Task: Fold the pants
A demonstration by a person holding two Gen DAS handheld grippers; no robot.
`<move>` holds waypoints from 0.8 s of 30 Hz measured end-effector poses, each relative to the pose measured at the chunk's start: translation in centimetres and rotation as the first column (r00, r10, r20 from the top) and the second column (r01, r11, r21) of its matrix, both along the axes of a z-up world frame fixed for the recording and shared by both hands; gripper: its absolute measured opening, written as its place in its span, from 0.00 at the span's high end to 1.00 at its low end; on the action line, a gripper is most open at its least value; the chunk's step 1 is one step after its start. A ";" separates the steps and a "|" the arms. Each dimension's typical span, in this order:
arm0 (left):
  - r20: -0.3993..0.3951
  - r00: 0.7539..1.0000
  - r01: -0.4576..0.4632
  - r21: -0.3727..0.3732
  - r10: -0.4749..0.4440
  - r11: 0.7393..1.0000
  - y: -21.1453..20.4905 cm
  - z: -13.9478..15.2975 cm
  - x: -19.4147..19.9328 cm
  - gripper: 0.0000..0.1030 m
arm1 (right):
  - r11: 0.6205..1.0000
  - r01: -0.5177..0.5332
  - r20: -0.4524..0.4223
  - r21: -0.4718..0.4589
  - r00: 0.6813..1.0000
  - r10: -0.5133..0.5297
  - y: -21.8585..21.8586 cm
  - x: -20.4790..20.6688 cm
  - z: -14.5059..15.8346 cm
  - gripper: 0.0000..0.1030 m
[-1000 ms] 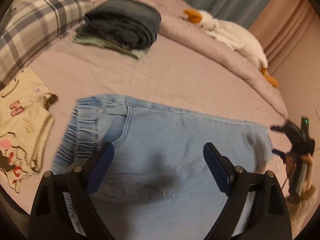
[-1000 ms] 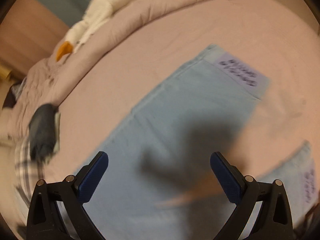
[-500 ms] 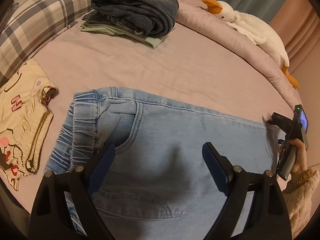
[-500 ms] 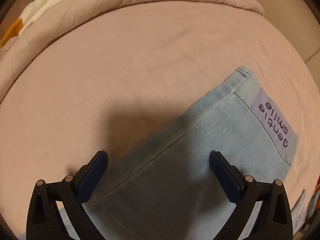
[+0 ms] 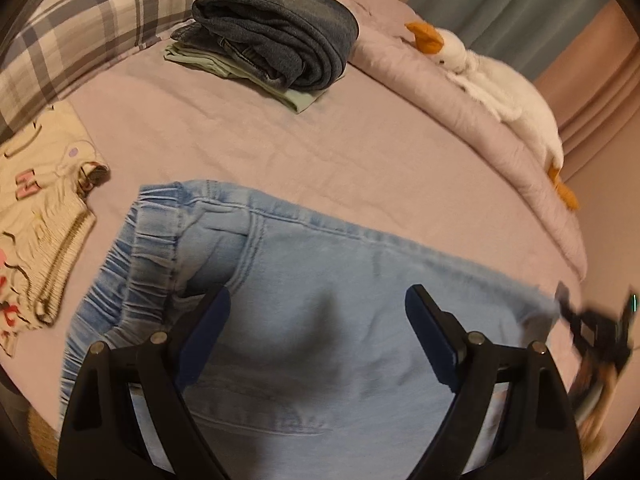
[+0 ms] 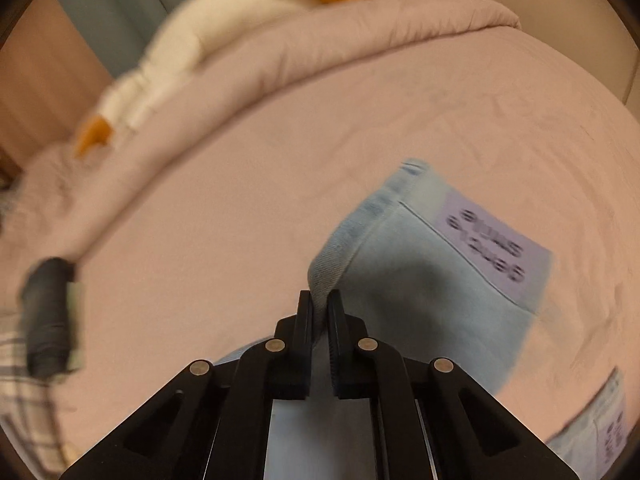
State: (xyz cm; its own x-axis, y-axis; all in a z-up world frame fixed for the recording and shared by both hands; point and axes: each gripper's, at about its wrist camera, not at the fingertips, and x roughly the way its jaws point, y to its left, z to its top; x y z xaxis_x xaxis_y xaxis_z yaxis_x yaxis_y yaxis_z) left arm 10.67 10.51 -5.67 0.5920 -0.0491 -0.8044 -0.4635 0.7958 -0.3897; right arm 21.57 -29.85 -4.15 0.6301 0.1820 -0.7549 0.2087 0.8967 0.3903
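Between the black fingers of the right gripper [image 6: 319, 300], pressed together, sits the edge of one leg of the light blue denim pants [image 5: 320, 300], pinched near its hem; the cloth lifts off the bed just ahead of the tips, and a lilac printed patch [image 6: 496, 248] lies on that leg ahead and to the right. Further out, the pink bedsheet [image 6: 240, 208] runs to a rolled pink duvet [image 6: 320, 40] with a white plush goose [image 5: 500, 84] lying on it. Under the left gripper [image 5: 318, 308], whose blue-padded fingers stand spread wide and hold nothing, the pants lie flat, their elastic waistband [image 5: 156, 240] ahead and to the left. Left of that lies a cream printed garment [image 5: 36, 208]. Well ahead, a folded dark denim garment [image 5: 276, 32] rests on a folded pale green one [image 5: 240, 72], beside a grey plaid pillow [image 5: 92, 20].
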 end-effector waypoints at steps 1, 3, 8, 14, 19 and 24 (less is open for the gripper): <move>0.003 1.000 -0.005 -0.030 0.005 1.000 0.0 -0.1 0.3 0.13 | 1.000 0.007 0.034 0.029 0.999 -0.008 -1.1 -1.8 -0.1 0.93; -0.015 1.000 -0.002 -0.086 0.000 0.996 -0.2 -0.5 1.4 0.13 | 0.998 0.017 0.068 0.061 0.997 -0.021 -2.3 -5.2 -0.6 0.93; -0.072 0.997 0.012 -0.109 -0.020 0.994 -1.4 -1.5 5.2 0.14 | 0.987 0.065 -0.012 0.145 0.998 -0.064 -4.7 -10.4 -5.8 0.93; -0.216 0.976 0.005 -0.096 -0.025 0.995 -1.5 -5.4 8.9 0.47 | 0.979 0.055 -0.061 0.196 0.997 -0.044 -5.9 -10.3 -6.5 0.93; -0.166 0.984 0.046 -0.069 -0.057 0.997 -1.0 -3.7 7.7 0.87 | 0.991 0.028 -0.041 0.133 0.999 -0.023 -5.3 -9.9 -5.4 0.93; 0.049 0.989 0.146 -0.093 -0.142 0.985 -1.1 3.0 1.8 0.88 | 0.996 0.010 0.065 0.088 0.998 -0.016 -5.4 -10.8 -0.7 0.93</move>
State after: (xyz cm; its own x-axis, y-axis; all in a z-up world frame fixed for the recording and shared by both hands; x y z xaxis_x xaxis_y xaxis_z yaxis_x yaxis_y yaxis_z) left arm 12.47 9.43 -2.69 0.6064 -0.2120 -0.7664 -0.3282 0.8111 -0.4841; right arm 10.79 -35.22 -4.86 0.6804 0.2372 -0.6934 0.1912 0.8560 0.4804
